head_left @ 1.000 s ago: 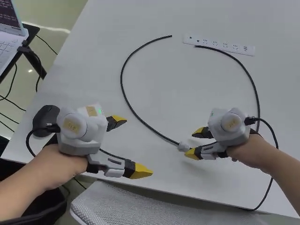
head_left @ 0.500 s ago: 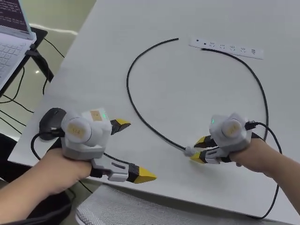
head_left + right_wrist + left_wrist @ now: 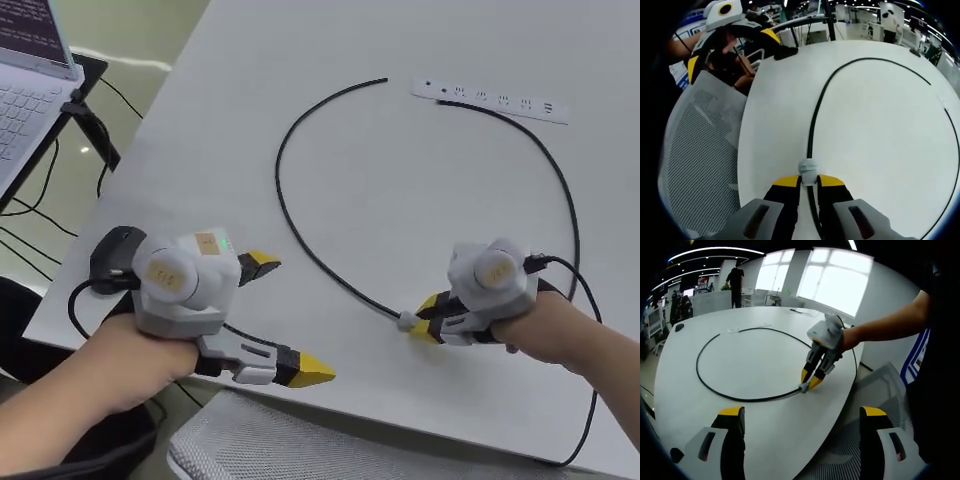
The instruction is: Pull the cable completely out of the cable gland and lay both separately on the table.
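A long black cable point(image 3: 279, 180) curves across the white table point(image 3: 400, 190) and ends in a small white cable gland point(image 3: 406, 321) near the front edge. My right gripper point(image 3: 425, 320) is shut on the gland's rear end, and the cable point(image 3: 812, 125) runs out ahead between its yellow tips. The gland point(image 3: 807, 171) sits right at those tips. My left gripper point(image 3: 288, 315) hovers open over the table's front left corner, well left of the gland, with nothing between its fingers. From the left gripper view, the right gripper point(image 3: 810, 380) pinches the gland point(image 3: 802, 388).
A white power strip point(image 3: 490, 100) lies at the back, with a black cord point(image 3: 570, 210) sweeping down the right side. A laptop point(image 3: 25, 90) stands off the table at the left. A grey mesh chair point(image 3: 260, 445) sits just below the front edge.
The right gripper's jaws, apart one second ago, have come together on the gland. The left gripper has stayed open and barely moved.
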Action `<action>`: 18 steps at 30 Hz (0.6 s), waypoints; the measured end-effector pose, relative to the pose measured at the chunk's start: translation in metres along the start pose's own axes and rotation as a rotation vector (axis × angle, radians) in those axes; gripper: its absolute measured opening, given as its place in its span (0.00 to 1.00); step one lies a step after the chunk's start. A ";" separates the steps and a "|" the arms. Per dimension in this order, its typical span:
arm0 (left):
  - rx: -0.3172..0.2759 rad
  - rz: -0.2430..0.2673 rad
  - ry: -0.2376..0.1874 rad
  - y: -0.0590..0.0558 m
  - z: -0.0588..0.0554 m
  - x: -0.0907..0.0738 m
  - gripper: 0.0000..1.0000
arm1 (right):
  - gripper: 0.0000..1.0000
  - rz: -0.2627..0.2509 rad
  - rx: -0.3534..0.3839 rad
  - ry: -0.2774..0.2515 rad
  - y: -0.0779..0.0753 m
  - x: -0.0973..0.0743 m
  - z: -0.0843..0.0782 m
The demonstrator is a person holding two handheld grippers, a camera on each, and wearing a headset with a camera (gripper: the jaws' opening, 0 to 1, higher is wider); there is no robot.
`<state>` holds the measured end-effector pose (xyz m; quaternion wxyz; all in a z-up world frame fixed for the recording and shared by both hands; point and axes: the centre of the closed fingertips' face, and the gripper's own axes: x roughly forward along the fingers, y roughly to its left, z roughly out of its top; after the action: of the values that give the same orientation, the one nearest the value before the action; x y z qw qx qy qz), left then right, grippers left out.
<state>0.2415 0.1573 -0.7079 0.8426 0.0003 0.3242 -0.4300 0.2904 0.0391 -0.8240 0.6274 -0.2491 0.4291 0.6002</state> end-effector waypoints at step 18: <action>0.009 -0.023 -0.007 -0.005 0.002 0.003 0.93 | 0.07 -0.042 -0.005 -0.034 0.003 -0.019 0.013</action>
<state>0.2404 0.1510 -0.7064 0.8388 -0.0009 0.3193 -0.4410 0.2926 0.0401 -0.8014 0.6465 -0.2493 0.4113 0.5922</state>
